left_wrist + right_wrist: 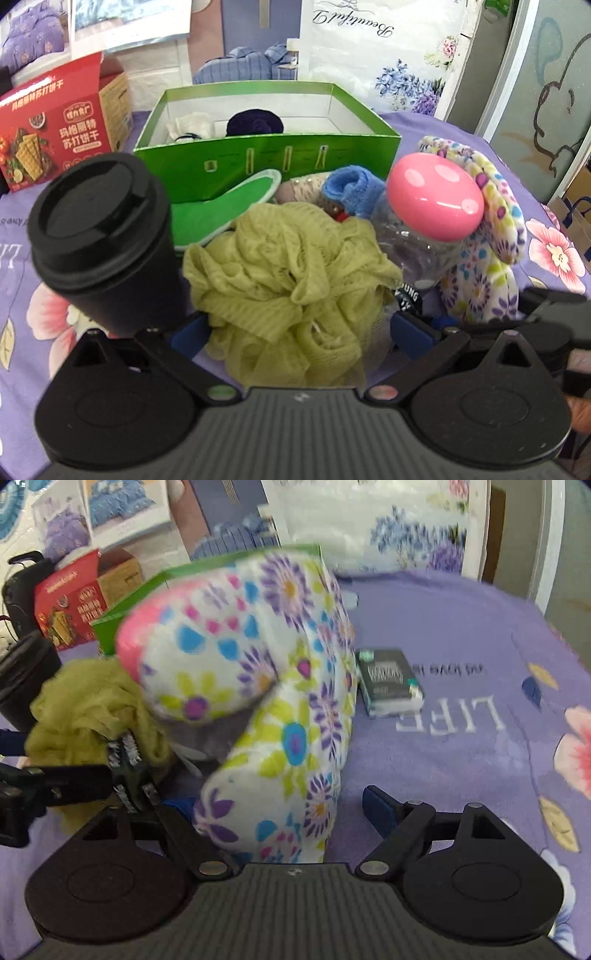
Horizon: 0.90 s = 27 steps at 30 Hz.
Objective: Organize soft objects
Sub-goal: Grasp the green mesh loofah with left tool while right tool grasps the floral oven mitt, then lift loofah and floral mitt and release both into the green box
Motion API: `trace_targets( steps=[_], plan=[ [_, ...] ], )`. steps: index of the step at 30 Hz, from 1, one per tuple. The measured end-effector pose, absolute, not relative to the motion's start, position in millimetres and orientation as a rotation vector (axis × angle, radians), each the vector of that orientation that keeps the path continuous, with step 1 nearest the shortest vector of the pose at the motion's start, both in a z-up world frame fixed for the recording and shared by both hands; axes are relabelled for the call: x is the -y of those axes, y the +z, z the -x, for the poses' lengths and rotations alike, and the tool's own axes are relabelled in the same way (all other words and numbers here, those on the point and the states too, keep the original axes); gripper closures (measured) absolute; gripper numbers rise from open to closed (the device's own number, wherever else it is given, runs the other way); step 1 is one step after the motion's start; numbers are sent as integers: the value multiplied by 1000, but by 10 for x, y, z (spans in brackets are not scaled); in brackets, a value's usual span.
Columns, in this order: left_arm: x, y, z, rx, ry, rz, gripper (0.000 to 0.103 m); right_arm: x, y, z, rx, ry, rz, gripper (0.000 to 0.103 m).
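Observation:
An olive-green mesh bath pouf (291,280) lies between the spread fingers of my left gripper (299,332), which is open around it. A floral fleece cloth (280,701) stands rolled between the fingers of my right gripper (284,812), which is open; it also shows in the left wrist view (487,236). The green box (266,155) behind holds a dark blue yarn ball (255,123) and a white cloth (192,123). A green-and-white insole (218,210), a blue cloth (351,190) and a beige knit piece (299,188) lie before the box.
A black lidded cup (107,240) stands left of the pouf. A clear bottle with a pink cap (432,199) lies to its right. A red cracker box (55,125) stands far left. A dark small box (389,681) lies on the purple floral sheet (461,646).

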<state>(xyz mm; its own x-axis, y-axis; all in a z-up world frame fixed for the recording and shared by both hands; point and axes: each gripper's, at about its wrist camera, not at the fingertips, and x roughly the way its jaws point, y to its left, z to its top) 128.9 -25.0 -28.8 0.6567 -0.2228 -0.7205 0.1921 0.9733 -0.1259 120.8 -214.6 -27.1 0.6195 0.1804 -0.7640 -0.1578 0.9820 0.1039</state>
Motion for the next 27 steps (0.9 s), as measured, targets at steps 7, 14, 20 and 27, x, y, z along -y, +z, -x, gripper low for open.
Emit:
trace_targets(
  steps=[7,14,20,27],
  plan=[
    [287,-380,-1422,-844,-223,35,1,2018,-356,-1079,-813,160,27,27],
    [166,-375,-1376,-860,-257,78,37,2217,-214,-952,-741,257,-136,43],
    [-54,-191,-1116,-845,-296,178,48,2293,-73,-655,-674,256,-170,96],
    [-348,228,-519,-789,-395,224,49,2401,317,-168,-541,252,-168,97]
  ],
)
